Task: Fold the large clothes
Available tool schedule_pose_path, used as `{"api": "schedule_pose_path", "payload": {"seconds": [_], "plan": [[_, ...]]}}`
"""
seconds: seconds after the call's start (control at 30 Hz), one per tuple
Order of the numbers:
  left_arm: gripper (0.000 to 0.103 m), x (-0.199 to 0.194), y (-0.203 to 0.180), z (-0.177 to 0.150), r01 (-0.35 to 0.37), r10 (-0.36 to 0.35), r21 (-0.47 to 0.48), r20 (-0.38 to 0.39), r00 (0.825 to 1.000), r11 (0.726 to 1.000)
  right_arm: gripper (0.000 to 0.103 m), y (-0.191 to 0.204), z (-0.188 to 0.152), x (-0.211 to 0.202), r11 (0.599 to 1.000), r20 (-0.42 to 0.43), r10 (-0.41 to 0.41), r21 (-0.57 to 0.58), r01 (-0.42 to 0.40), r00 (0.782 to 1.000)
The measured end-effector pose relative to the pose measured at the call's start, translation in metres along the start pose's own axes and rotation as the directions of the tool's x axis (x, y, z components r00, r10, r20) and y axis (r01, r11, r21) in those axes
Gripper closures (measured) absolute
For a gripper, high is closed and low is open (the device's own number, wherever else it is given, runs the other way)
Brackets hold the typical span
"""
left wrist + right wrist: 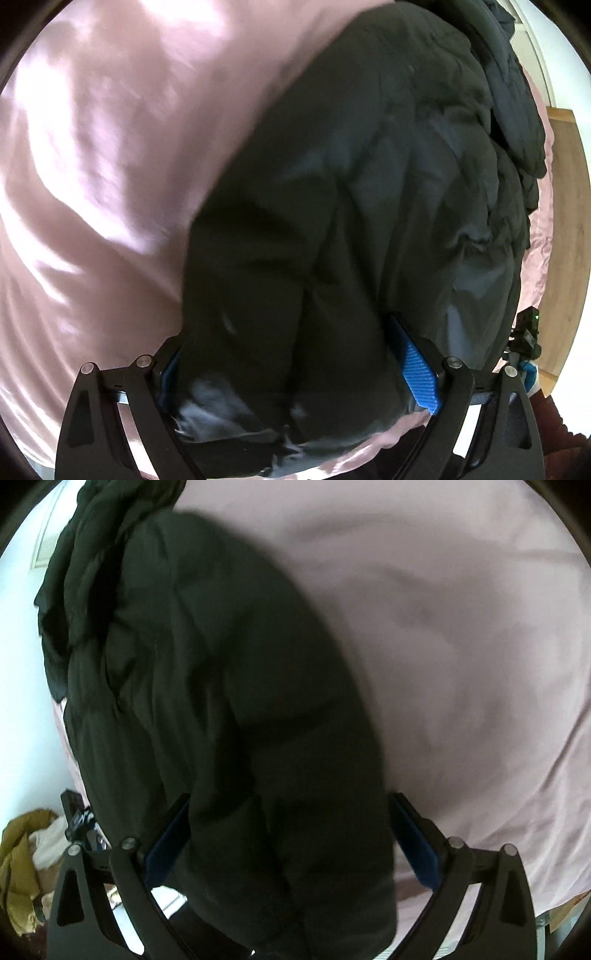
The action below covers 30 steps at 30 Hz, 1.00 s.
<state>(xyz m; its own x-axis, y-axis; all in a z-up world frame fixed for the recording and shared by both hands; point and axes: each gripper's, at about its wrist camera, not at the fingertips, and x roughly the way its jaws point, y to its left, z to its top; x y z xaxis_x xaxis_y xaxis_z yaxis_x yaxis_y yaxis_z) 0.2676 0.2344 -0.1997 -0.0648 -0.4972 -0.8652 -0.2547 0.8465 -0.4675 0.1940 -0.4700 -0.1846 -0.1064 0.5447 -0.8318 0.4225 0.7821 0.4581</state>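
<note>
The dark jacket (369,184) lay on the pink bed sheet (92,184); left gripper (295,350) and right gripper (291,830) each grasped its bulky hem (fingers spread wide).

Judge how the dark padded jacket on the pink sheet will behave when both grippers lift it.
The dark jacket looks puffy and creased, so it will probably sag and drape, not hold shape. Its bulk fills both the left gripper and right gripper, suggesting it compresses easily. The pink sheet looks smooth, so sliding seems likely.

jacket (351,206) | dark, puffy, rumpled | lying on pink sheet (92,166)
</note>
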Motion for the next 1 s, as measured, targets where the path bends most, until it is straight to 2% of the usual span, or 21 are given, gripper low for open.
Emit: {"api": "schedule_pose_path", "payload": {"seconds": [0.1,0.2,0.27,0.37,0.53,0.63,0.8,1.0], "plan": [[0.013,0.003,-0.004,-0.006,0.001,-0.001,0.0,0.004,1.0,1.0,0.001,0.002,-0.003,0.002,1.0,-0.008,0.019,-0.007,-0.019,1.0],[0.022,0.001,-0.009,-0.01,0.013,-0.013,-0.009,0.008,1.0,1.0,0.005,0.003,-0.002,0.004,1.0,-0.023,0.023,-0.012,-0.023,0.999],[0.029,0.0,-0.017,-0.011,0.024,-0.024,-0.014,0.01,1.0,1.0,0.016,0.004,-0.002,0.004,0.999,-0.032,0.025,-0.02,-0.026,0.999],[0.034,0.003,-0.023,-0.017,0.036,-0.035,-0.022,0.01,0.999,0.999,0.029,0.008,-0.008,0.007,0.999,-0.029,0.036,-0.028,-0.037,0.999],[0.034,0.014,-0.039,-0.02,0.044,-0.043,-0.032,0.007,0.999,0.999,0.032,0.012,-0.012,0.014,0.999,-0.031,0.044,-0.02,-0.044,0.999],[0.041,0.019,-0.047,-0.022,0.047,-0.047,-0.038,0.014,0.999,0.998,0.033,0.019,-0.012,0.017,0.999,-0.034,0.036,-0.024,-0.036,0.999],[0.056,0.033,-0.075,-0.029,0.055,-0.054,-0.042,0.029,0.998,0.998,0.05,0.032,-0.016,0.019,0.999,-0.027,0.032,-0.033,-0.033,0.999],[0.06,0.034,-0.086,-0.028,0.046,-0.044,-0.045,0.039,0.998,0.998,0.05,0.032,-0.023,0.026,0.999,-0.039,0.038,-0.024,-0.039,0.999]]}}
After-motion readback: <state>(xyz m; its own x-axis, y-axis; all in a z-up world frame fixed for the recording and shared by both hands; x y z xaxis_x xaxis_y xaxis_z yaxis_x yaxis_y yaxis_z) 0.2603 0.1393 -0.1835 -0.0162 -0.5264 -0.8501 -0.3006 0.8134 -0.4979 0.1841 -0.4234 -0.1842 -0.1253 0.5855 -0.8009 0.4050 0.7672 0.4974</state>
